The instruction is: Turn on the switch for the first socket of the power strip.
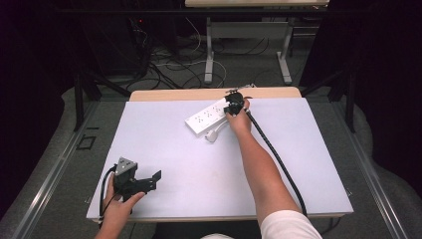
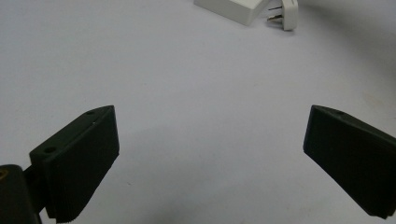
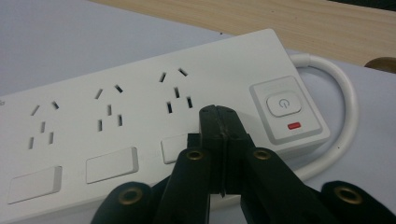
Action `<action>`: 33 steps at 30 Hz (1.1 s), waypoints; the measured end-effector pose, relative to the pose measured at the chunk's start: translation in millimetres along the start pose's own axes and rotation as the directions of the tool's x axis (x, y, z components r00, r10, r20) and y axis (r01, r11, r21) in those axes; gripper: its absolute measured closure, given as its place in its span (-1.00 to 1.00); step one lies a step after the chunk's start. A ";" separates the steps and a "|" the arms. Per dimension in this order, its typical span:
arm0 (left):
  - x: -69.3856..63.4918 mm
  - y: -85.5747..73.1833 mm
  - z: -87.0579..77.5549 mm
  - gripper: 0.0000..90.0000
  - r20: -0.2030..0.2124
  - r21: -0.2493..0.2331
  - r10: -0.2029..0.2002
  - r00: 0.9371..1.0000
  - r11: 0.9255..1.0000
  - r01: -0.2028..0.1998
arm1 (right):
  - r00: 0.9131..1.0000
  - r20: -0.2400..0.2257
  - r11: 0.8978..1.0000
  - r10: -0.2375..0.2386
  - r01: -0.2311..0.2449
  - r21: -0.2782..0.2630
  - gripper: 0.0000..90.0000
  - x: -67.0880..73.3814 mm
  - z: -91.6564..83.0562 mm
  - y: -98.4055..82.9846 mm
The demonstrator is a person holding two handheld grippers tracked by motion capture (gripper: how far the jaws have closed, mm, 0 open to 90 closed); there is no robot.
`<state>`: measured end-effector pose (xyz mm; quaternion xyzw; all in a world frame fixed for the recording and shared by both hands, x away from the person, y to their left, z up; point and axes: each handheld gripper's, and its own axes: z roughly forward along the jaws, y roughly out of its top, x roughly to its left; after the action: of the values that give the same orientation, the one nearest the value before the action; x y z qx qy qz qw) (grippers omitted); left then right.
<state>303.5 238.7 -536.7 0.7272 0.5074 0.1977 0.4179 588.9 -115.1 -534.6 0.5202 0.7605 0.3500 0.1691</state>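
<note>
- The table (image 1: 164,164), covered by a pale sheet, bears everything; a strip of bare wood shows along its far edge.
- The white power strip (image 1: 209,117) lies at the far middle of the table, set at a slant, with its outlets facing up. In the right gripper view its power button (image 3: 282,103) sits at the right end above a small red mark, and its white cord (image 3: 343,116) loops off that end.
- The right gripper (image 1: 234,105) is stretched out to the far side, over the power strip's right end. Its jaws are clenched tight against each other with nothing between them, and their tips sit over the strip's top face just left of the button; whether they press on it I cannot tell.
- The left gripper (image 1: 147,181) is at the near left corner, well apart from the strip. Its jaws are spread wide and released, grasping nothing, with bare sheet between them.
- A white plug (image 1: 214,134) lies on the sheet just beside the strip's near edge, prongs showing in the left gripper view.
</note>
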 end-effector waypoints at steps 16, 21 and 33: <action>-2.3 1.1 2.6 -0.93 0.004 -0.001 0.009 1.000 1.000 -0.009 | 1.000 0.017 1.000 -0.001 0.001 0.021 0.77 -7.2 -11.6 -4.1; -3.6 1.2 3.0 -0.93 0.003 0.000 0.009 1.000 1.000 -0.009 | 1.000 0.017 1.000 0.009 -0.009 0.028 0.64 -11.3 -21.5 -5.4; -5.2 1.7 5.6 -0.93 0.005 0.000 0.003 1.000 1.000 -0.003 | 0.998 0.054 0.999 -0.021 0.018 0.049 0.43 -18.7 -39.3 -12.9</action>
<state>306.4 231.5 -537.8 0.7285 0.5052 0.1964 0.4189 563.3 -148.9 -518.3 0.5260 0.7689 0.3155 0.1806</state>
